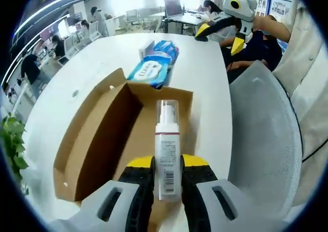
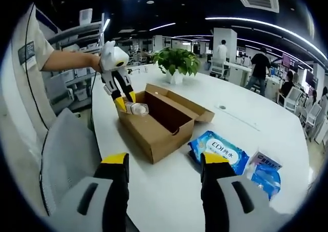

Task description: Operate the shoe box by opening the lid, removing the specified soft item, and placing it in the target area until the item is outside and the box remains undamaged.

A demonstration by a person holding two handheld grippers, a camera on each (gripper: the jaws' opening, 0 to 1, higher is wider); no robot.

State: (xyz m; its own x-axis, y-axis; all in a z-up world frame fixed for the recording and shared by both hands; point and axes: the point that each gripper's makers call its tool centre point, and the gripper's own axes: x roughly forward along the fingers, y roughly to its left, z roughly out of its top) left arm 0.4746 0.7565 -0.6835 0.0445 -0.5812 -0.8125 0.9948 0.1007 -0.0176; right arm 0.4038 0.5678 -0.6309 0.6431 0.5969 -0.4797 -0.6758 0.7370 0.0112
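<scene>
**Pump bottle pinched over the open shoe box**

The left gripper pinches a clear pump bottle whose white label carries a barcode and print too small to read. The bottle hangs above the open brown shoe box on the white table. Beside the box lies a blue wipes pack marked "EDI", with a smaller blue packet just beyond. The right gripper hovers with its jaws spread, holding nothing. A potted plant stands behind the box.

left gripper view: close above box | right gripper view: farther, perhaps table-height, same box
</scene>
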